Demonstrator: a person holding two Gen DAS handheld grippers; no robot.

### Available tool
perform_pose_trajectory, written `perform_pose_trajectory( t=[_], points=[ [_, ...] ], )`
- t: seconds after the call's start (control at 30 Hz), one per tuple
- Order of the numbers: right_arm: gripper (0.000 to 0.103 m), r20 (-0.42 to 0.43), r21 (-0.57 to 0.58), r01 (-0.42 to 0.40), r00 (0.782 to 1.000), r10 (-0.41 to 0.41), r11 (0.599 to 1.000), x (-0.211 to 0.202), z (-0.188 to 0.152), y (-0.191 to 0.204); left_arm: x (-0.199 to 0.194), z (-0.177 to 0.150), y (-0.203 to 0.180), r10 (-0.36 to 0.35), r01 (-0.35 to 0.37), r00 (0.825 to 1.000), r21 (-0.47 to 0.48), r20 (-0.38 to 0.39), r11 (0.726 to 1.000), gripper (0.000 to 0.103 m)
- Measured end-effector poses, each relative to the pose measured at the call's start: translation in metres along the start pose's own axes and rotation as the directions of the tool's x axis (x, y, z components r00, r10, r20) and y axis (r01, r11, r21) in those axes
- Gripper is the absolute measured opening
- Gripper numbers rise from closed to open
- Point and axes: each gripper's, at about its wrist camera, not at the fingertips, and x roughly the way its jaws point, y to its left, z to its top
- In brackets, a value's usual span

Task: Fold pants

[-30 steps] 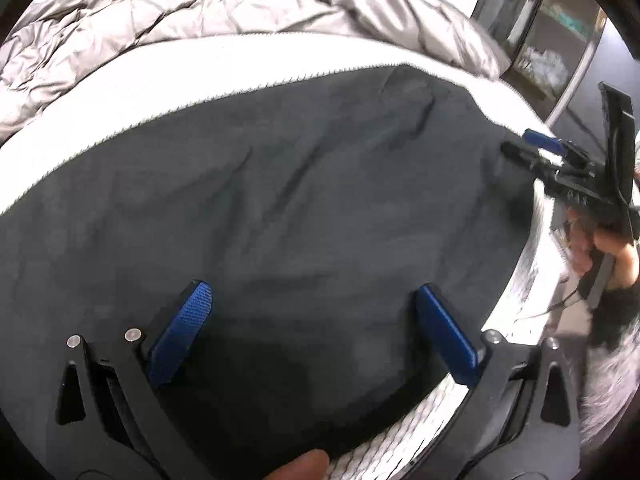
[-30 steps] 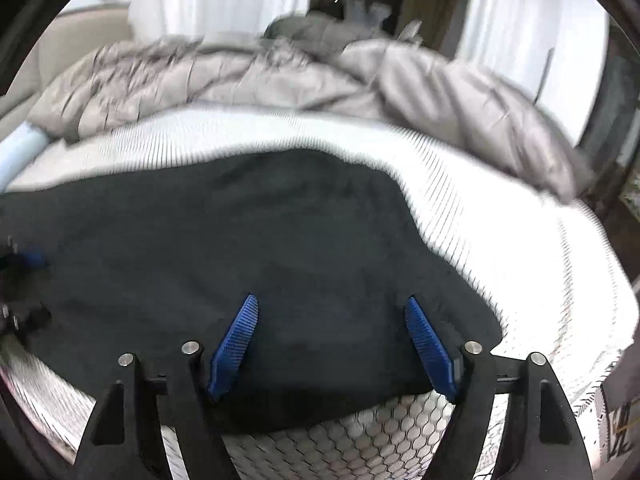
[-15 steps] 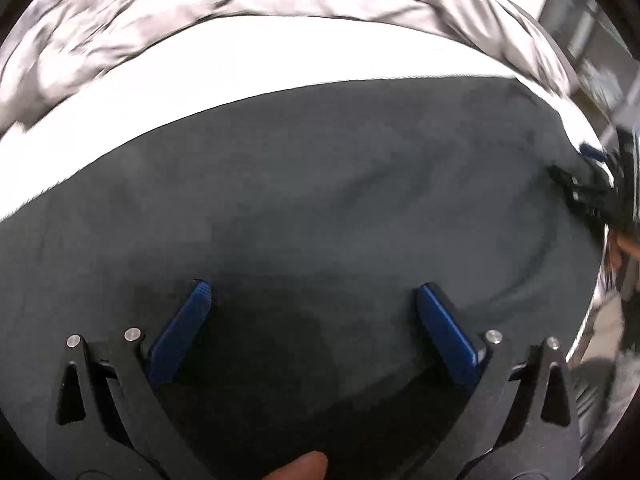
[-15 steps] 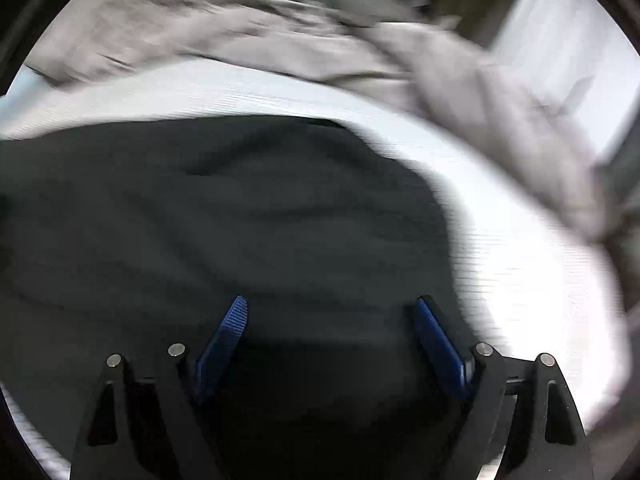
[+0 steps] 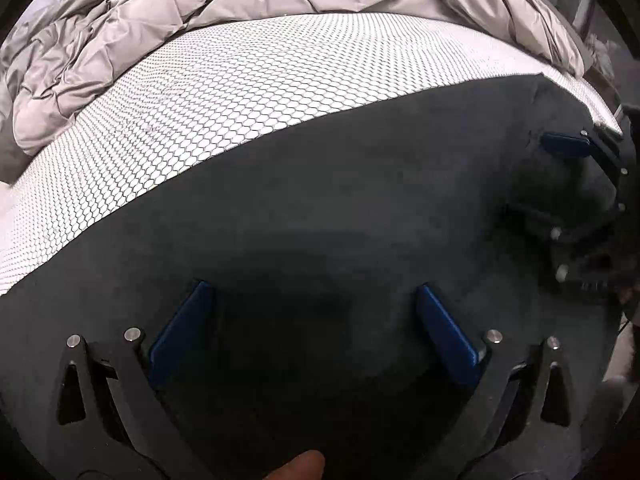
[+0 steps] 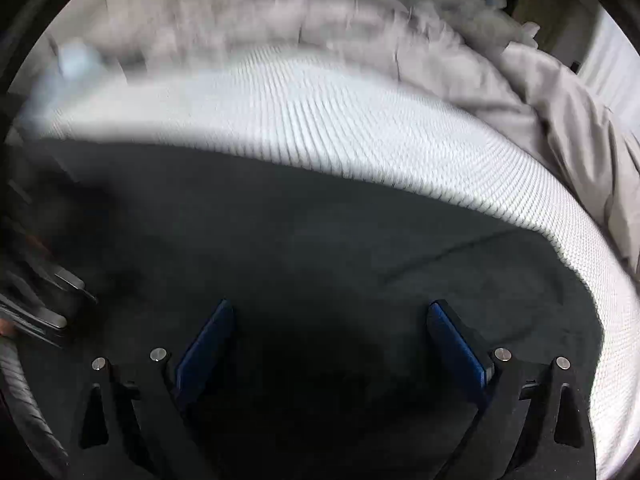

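Dark charcoal soft-fabric pants lie spread along the bed's near edge on the white honeycomb-mesh mattress. Left gripper hovers wide, empty; right gripper jaws opening, empty. Limp, light cloth: pinch an edge.

There is 1 pair of dark pants, spread flat on 1 bed with a white honeycomb-patterned cover. 1 crumpled grey duvet lies at the far side. 2 grippers show: the left gripper and the right gripper, each with 2 blue pads. 1 fingertip shows at the left view's lower edge.
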Motion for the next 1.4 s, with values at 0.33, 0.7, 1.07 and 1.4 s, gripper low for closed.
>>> perform_pose_trajectory(
  t=[0.33,0.7,1.07,1.4],
  points=[
    [0.098,-0.007,0.340,0.247,0.966,-0.260,0.907,-0.029,-0.040,-0.120,-0.016,-0.008,0.021,0.033,-0.031,0.999,-0.083,0.021,0.996,0.102],
    [0.098,0.148,0.195,-0.133,0.983,0.105,0.972,-0.011,0.037,-0.031,0.016,0.025,0.025,0.034,-0.030,0.999,-0.147,0.024,0.989,0.103],
    [0.097,-0.008,0.364,0.199,0.978,-0.210,0.910,0.003,0.003,-0.107,0.008,0.011,0.027,0.024,-0.015,0.998,-0.149,0.061,0.989,0.102],
    [0.098,0.107,0.155,-0.132,0.987,0.117,0.979,-0.040,0.001,-0.013,-0.020,-0.022,-0.055,-0.057,0.046,0.996,0.149,0.072,0.988,0.103]
  ],
)
